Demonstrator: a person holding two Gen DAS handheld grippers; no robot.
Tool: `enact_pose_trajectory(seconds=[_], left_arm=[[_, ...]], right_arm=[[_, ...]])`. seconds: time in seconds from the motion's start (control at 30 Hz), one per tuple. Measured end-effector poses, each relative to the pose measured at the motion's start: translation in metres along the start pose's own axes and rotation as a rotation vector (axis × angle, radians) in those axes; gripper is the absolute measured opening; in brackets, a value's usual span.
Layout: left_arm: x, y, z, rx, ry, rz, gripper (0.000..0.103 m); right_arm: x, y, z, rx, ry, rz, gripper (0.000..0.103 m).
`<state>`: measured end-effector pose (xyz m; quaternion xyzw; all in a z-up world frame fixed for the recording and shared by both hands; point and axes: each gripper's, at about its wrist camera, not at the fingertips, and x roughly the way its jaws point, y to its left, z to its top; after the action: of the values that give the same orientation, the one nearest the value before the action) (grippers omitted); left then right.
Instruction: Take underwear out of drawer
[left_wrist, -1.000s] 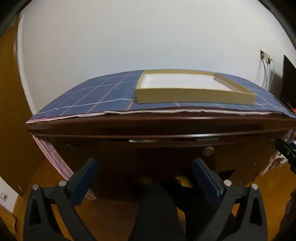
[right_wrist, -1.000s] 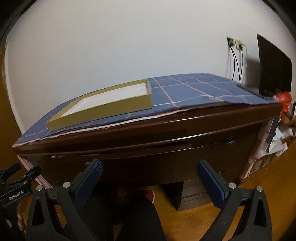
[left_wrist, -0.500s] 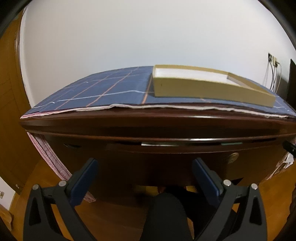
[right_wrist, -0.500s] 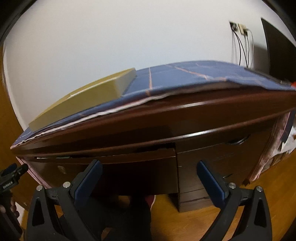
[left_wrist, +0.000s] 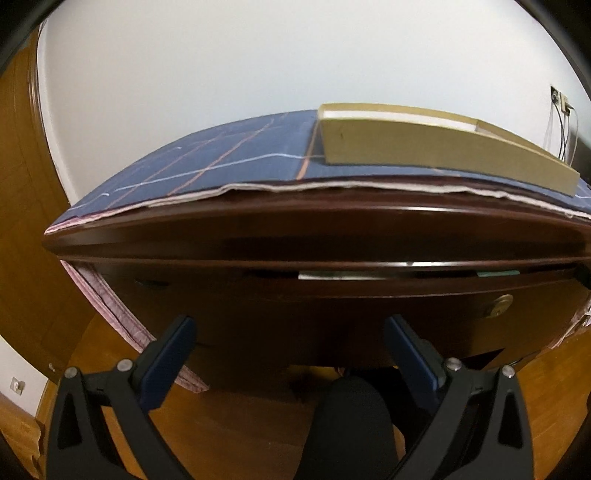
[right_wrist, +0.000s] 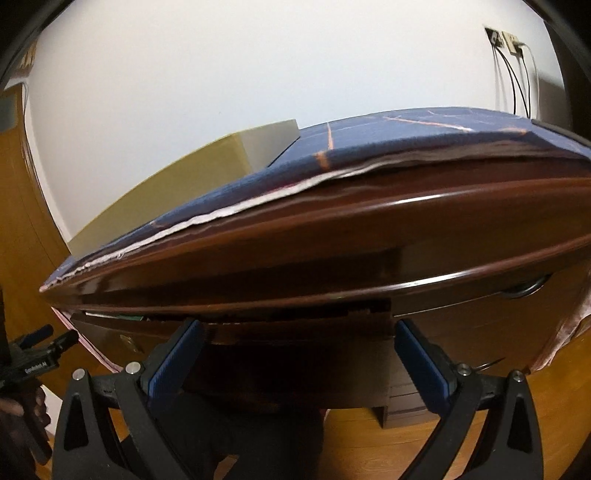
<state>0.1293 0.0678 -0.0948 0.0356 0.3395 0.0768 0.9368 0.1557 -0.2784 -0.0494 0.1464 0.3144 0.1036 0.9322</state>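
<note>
both my grippers, left (left_wrist: 290, 341) and right (right_wrist: 297, 345), gape wide and empty. they face the desk's centre drawer (left_wrist: 332, 295), which is slightly ajar.

Dim, soft-focus, heavy fisheye distortion

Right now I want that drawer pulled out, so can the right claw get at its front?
Probably yes. The right claw is open and right in front of the drawer, which sits slightly ajar under the desk edge. Nothing lies between them. No handle shows there, though.
</note>
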Motion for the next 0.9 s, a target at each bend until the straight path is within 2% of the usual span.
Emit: enact_pose_trajectory(seconds=[0.1, 0.53, 0.83, 0.9], left_arm=[[0.001, -0.001, 0.001, 0.006, 0.005, 0.004, 0.102], [0.002, -0.001, 0.004, 0.016, 0.009, 0.015, 0.103], [-0.007, -0.005, 0.003, 0.037, -0.003, -0.004, 0.103], [-0.012, -0.004, 0.004, 0.043, -0.015, -0.01, 0.103]], right_arm=[[0.002, -0.002, 0.002, 0.006, 0.013, 0.007, 0.103], [0.0, 0.015, 0.004, -0.124, 0.107, -0.026, 0.102], [-0.007, 0.02, 0.003, -0.124, 0.135, -0.03, 0.102], [-0.008, 0.018, 0.003, -0.124, 0.133, -0.03, 0.1]])
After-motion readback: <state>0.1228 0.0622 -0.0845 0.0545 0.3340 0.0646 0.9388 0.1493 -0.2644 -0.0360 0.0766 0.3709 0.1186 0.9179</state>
